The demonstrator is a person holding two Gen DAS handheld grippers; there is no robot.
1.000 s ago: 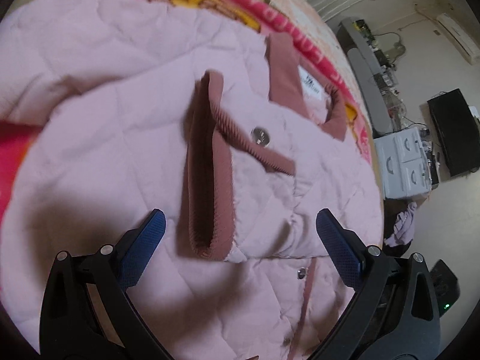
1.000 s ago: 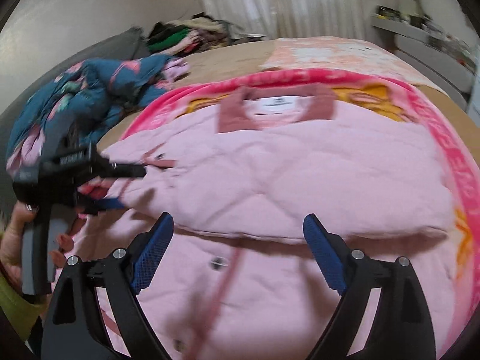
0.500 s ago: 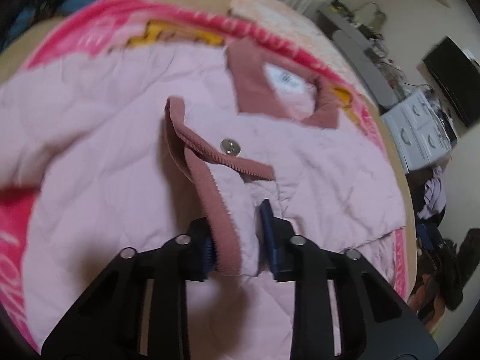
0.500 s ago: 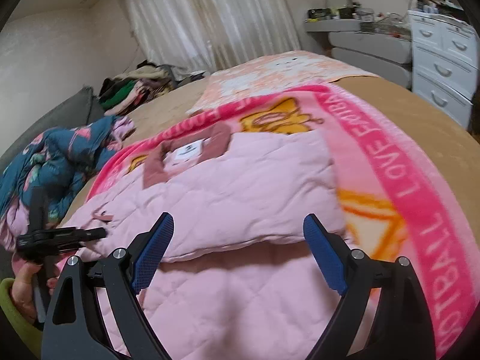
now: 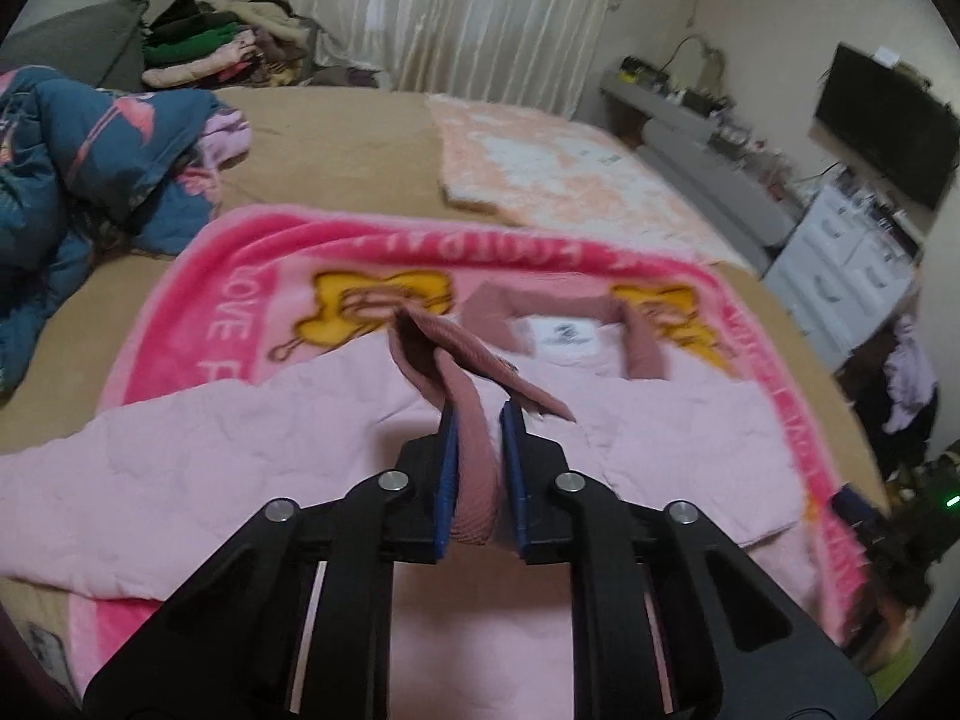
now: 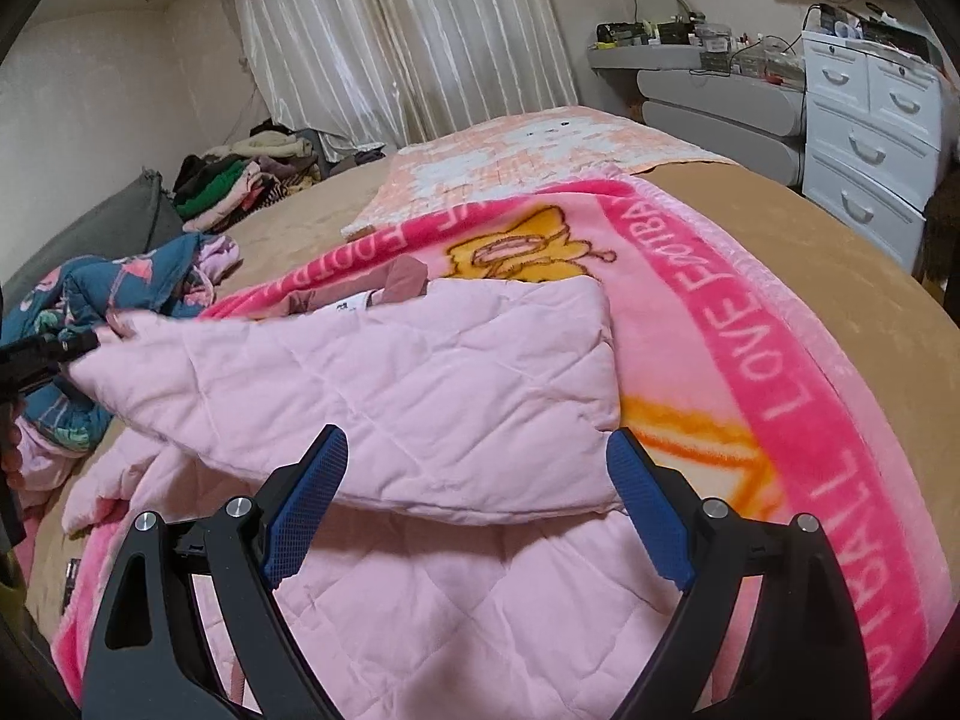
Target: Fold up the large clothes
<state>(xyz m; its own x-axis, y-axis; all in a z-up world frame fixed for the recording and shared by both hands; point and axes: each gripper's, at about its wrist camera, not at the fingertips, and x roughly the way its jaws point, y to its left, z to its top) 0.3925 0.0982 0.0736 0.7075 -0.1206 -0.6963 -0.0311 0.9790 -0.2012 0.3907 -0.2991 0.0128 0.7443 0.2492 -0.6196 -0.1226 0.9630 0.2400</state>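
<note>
Now left tongs [image 5: 477, 420] clamped on lifted cuff [image 5: 474, 414], right tongs [image 6: 477, 486] still spread.

My left gripper [image 5: 478, 420] is occupied: its fingers [image 5: 447, 456] are clamped on the dusty-rose ribbed trim [image 5: 474, 420] of the pink quilted jacket [image 5: 240, 468], so nothing passes between them. My right gripper [image 6: 477, 480] is spread wide, with free air between its fingers above the jacket's folded panel [image 6: 390, 396]. Left of the pink blanket [image 5: 198, 312], a crumpled blue floral quilt [image 5: 78, 156] blocks that side. Beyond the blanket I see bare tan bed [image 5: 336, 150], then a peach mat [image 5: 558, 174]. The white drawers [image 6: 870, 138] stand off the bed's right edge.
</note>
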